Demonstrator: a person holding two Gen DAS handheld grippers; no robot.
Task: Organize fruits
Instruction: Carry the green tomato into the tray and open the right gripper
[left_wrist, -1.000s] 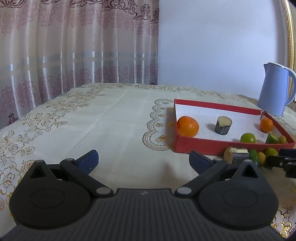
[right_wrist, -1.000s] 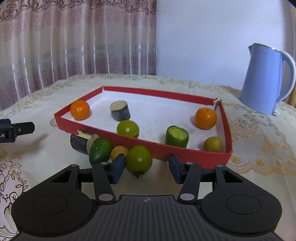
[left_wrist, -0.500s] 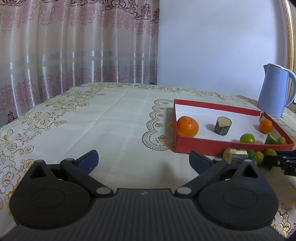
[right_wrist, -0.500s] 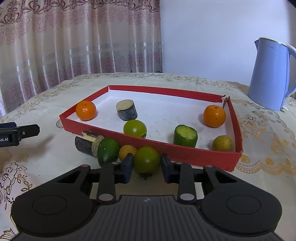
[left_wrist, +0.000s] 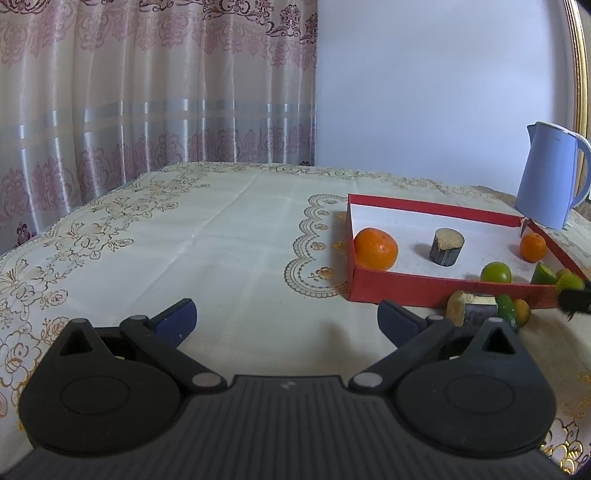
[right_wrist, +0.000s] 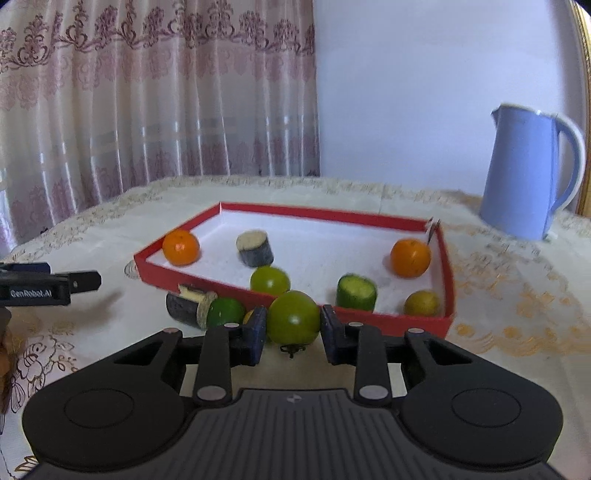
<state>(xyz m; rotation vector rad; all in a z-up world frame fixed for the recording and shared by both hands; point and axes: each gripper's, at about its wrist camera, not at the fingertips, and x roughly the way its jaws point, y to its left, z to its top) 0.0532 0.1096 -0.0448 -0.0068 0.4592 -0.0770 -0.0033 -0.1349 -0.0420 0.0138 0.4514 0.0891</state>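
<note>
My right gripper (right_wrist: 293, 325) is shut on a green tomato (right_wrist: 293, 319), held a little above the cloth in front of the red tray (right_wrist: 384, 321). Inside the tray lie two oranges (right_wrist: 181, 246), a dark cut stalk piece (right_wrist: 255, 248), another green tomato (right_wrist: 269, 280), a cucumber piece (right_wrist: 356, 292) and a small yellow fruit (right_wrist: 422, 303). Outside its front wall rest a dark stalk piece (right_wrist: 188, 306), a green lime (right_wrist: 225, 312) and a small yellow fruit, mostly hidden. My left gripper (left_wrist: 286, 319) stands open over bare cloth, left of the tray (left_wrist: 406, 290).
A light blue kettle (right_wrist: 532, 173) stands behind the tray on the right. The table wears a cream embroidered cloth (left_wrist: 184, 236), with a patterned curtain (left_wrist: 147, 92) and a white wall behind. The left gripper's tip (right_wrist: 48, 286) shows at the left edge of the right wrist view.
The right gripper's jaws closed onto the green tomato, then lifted it slightly and carried it toward the tray. The left gripper stayed where it was.
</note>
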